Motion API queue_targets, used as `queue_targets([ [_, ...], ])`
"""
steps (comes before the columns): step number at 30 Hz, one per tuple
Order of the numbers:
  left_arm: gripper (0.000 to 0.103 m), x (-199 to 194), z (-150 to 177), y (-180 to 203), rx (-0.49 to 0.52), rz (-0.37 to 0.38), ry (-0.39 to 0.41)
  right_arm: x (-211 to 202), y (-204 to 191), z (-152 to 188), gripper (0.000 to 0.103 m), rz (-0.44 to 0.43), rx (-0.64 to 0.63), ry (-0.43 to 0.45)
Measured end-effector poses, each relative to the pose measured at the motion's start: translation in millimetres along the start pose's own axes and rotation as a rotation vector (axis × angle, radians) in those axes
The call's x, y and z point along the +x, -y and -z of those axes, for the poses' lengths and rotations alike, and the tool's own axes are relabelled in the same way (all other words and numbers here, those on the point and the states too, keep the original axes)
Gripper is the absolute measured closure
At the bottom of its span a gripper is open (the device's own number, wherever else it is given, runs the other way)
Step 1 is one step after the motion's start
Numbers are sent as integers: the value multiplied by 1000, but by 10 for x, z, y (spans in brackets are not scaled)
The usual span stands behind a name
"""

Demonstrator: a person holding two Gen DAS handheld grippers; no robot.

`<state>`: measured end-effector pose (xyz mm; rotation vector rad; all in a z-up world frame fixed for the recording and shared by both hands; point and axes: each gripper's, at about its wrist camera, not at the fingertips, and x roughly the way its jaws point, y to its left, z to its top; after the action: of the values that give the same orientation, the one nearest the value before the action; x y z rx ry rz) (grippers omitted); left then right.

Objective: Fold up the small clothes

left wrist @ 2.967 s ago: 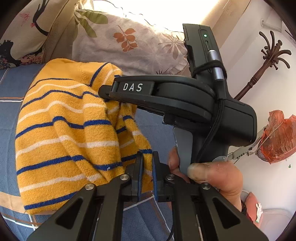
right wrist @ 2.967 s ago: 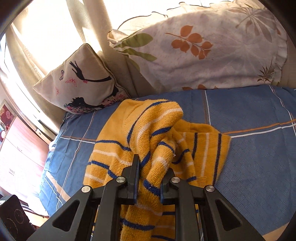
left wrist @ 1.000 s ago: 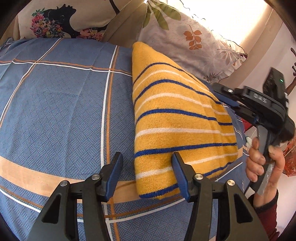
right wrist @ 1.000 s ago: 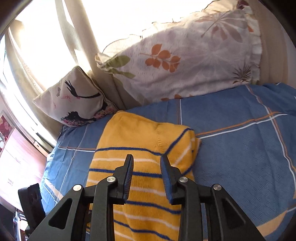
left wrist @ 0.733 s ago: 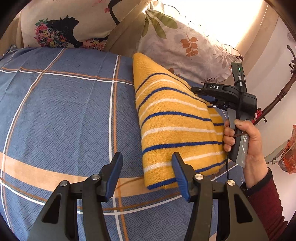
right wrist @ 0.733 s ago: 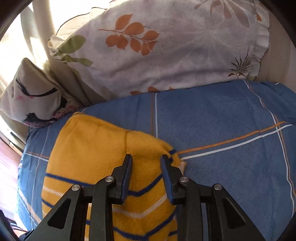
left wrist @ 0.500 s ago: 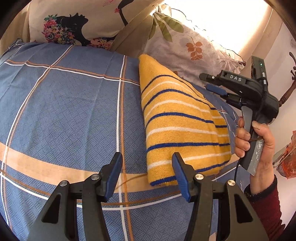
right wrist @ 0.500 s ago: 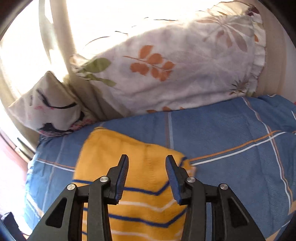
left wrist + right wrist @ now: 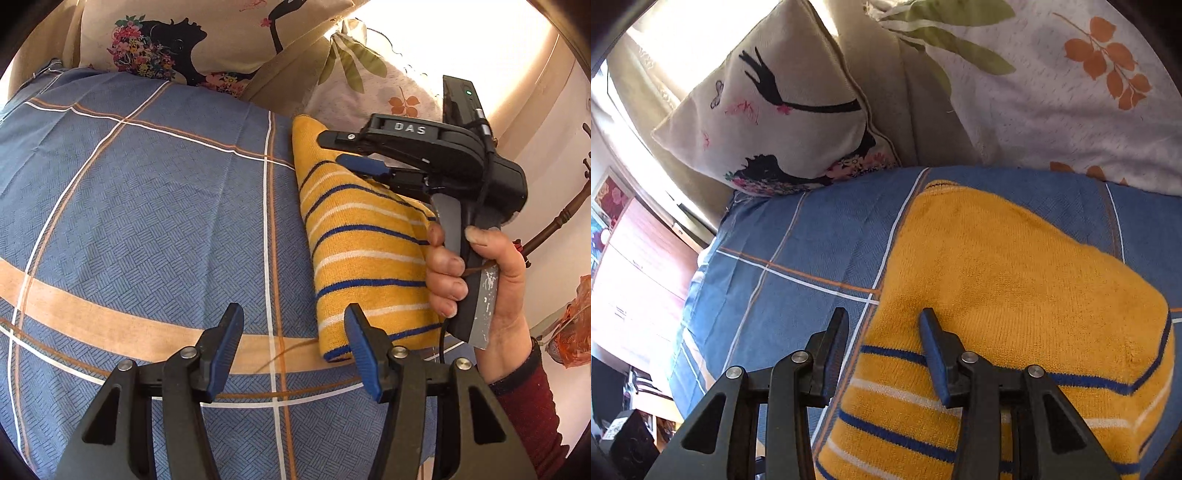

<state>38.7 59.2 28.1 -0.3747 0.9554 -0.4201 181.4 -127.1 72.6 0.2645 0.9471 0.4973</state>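
In the left wrist view, the left claw (image 9: 295, 350) is standing wide apart, gripping nothing. The folded yellow sweater (image 9: 362, 251) is lying on the bed (image 9: 147, 221), right of middle. Only here, a hand (image 9: 480, 280) is holding the right claw (image 9: 343, 151) at upper right.

In the right wrist view, the right claw (image 9: 882, 343) is closing over the sweater's (image 9: 1015, 277) left edge, not pinching it. Only here, both pillows (image 9: 783, 110) are showing fully.

A blue bedspread (image 9: 147, 221) with white and orange plaid lines fills the middle of both views. At the top lie a cream cushion (image 9: 783, 122) printed with a black silhouette and a white leaf-print pillow (image 9: 1071, 103). An orange plastic bag (image 9: 574, 332) hangs at the left wrist view's right edge.
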Motion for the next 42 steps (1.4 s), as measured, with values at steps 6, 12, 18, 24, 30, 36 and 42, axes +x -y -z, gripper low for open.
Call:
queue_targets([
  [6,47,-41,-1,-39,-18,5,5,-360,-120,227,59,-203,54,62],
  [12,47,-138,55,19,-5,2,12,-83,-171,389,57,-175,87,-12],
  [18,47,-259,52,14,-11,-8,43,-307,-189,673,46,-280,112,1],
  [24,46,-341,118,108,17,-16,52,-470,-42,1247,46,-327,160,12],
  [30,46,-394,169,208,58,-55,71,-713,99,1804,46,-292,152,22],
  [36,45,-438,241,361,116,-108,97,-1112,304,2105,36,-169,175,81],
  [42,40,-449,316,559,200,-179,128,-1539,384,2115,30,-116,171,190],
])
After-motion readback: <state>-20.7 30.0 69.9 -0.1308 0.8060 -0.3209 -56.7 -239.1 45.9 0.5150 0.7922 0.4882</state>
